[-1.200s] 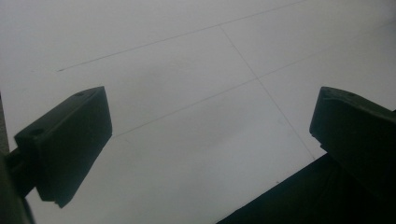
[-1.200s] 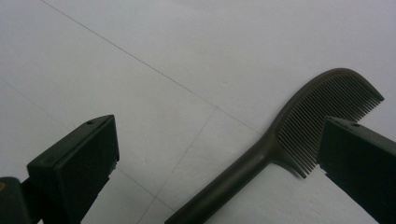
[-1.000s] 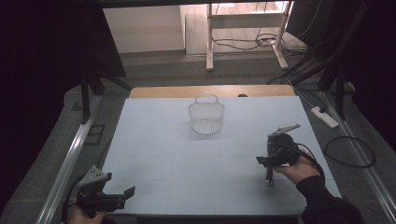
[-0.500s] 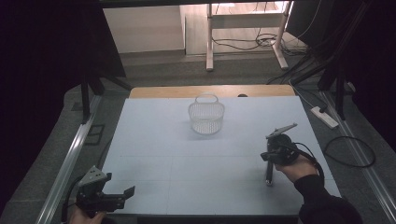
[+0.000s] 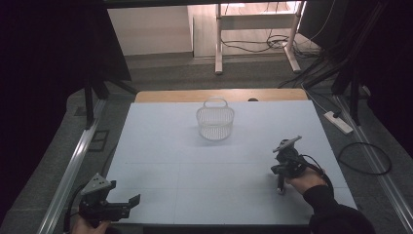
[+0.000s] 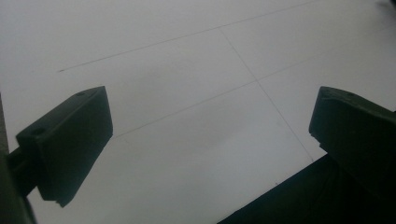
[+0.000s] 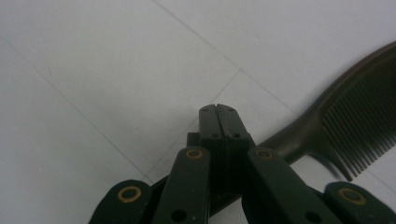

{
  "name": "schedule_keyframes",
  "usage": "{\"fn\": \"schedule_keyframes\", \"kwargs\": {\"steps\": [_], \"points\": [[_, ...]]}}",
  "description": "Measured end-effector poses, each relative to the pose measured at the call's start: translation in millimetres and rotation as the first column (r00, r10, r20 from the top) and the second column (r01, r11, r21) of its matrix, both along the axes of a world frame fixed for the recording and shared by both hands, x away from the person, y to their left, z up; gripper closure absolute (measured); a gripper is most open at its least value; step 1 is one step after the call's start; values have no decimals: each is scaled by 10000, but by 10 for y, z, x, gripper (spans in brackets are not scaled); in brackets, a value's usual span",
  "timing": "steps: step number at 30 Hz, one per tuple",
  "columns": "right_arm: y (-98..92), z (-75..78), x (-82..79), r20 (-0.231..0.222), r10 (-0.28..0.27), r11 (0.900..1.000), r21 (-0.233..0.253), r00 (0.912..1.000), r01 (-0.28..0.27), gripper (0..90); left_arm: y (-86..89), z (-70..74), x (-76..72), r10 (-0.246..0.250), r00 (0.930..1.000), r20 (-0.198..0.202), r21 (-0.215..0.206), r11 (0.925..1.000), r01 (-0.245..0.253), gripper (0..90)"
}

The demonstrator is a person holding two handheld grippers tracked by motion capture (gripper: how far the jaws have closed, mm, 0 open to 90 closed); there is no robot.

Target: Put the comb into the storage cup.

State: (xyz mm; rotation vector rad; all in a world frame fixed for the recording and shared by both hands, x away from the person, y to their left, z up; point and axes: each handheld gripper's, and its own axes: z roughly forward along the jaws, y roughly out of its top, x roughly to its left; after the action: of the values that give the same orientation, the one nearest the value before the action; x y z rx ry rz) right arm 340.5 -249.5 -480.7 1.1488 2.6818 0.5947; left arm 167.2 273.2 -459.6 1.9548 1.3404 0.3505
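A dark comb [image 7: 355,116] lies on the white table [image 5: 195,156], its handle running under my right gripper [image 7: 217,111]. That gripper's jaws are shut tight together with nothing between them. In the high view the right gripper [image 5: 282,170] sits at the table's right front, pointing down, with the comb's dark end [image 5: 280,187] showing below the hand. My left gripper [image 5: 122,193] hovers at the front left corner, and its jaws stand wide apart over bare table [image 6: 210,70] in the left gripper view, where the left gripper [image 6: 210,126] holds nothing.
A white wire basket [image 5: 215,122] with a handle stands at the back centre of the table. A bare wooden strip [image 5: 170,95] runs along the far edge. Metal rails, cables and a power strip [image 5: 338,122] lie on the floor around the table.
The right hand and its gripper have shifted slightly toward the front edge. The left gripper has barely moved. The basket has stayed put.
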Motion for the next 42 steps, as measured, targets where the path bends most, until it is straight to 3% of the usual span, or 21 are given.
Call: {"fn": "schedule_keyframes", "kwargs": {"steps": [10, 18, 35, 42], "points": [[-6, -103, -11, -479, 13, 9993, -374, 9989, -31, 896, 3, 0, -2, 24, 10000, 20, -67, 10000, -24, 6], [-164, -101, -11, -686, -431, 9990, -101, 9967, 425, 897, 7, -1, -1, 49, 10000, 33, -122, 9999, -49, 7], [-529, -102, 0, -749, -1204, 9925, -309, 9899, 1184, 896, 13, -2, 4, 65, 10000, 18, -210, 9998, -65, 9], [-526, -59, -23, -643, -1118, 9937, -161, 9916, 1110, 896, 13, -2, 4, 70, 10000, 14, -209, 9998, -70, 9]]}}
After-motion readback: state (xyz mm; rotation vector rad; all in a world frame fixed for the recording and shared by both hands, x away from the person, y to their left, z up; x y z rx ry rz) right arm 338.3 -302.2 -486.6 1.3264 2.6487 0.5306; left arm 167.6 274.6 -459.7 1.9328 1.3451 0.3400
